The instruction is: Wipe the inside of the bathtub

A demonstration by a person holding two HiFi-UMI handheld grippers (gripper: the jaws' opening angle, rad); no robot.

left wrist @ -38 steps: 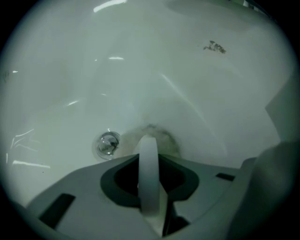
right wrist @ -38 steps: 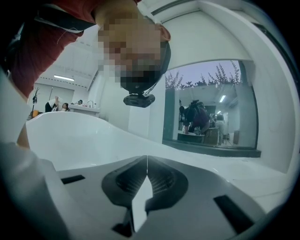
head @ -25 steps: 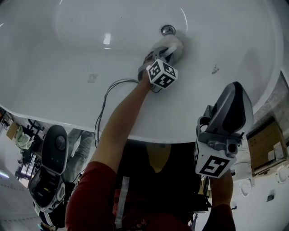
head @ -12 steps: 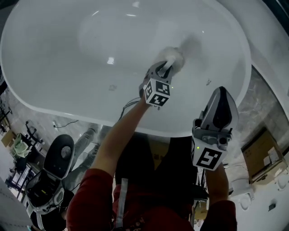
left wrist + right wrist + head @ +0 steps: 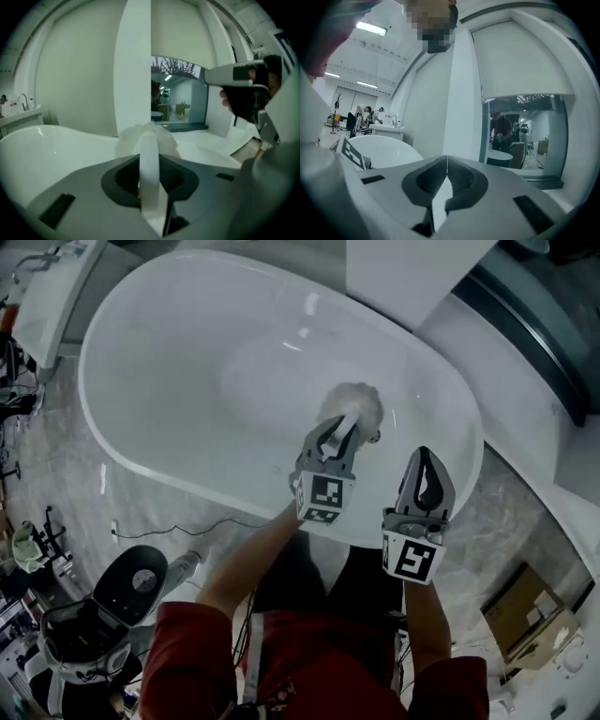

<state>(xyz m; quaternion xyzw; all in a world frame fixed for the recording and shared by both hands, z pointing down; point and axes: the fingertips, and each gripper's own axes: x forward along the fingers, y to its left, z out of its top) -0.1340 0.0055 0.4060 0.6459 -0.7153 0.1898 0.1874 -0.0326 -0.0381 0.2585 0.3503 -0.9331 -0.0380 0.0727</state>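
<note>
Grey stone floor (image 5: 66,474) around a white, glossy, oval bathtub (image 5: 178,362), set diagonally from far left to near right. Smooth, bare inner basin with soft light reflections; rounded rim of even width. Left hand-held gripper (image 5: 339,432) extended over the near rim, clamped on a white fluffy cloth (image 5: 354,405): flat white strip pinched between the jaws, ruffled mass bunched just beyond the tips. Cloth above the basin toward the tub's right end; contact with the basin surface not discernible. Right hand-held gripper (image 5: 421,465) just right of the left one, over the near right rim, jaws pressed together with nothing between them.
</note>
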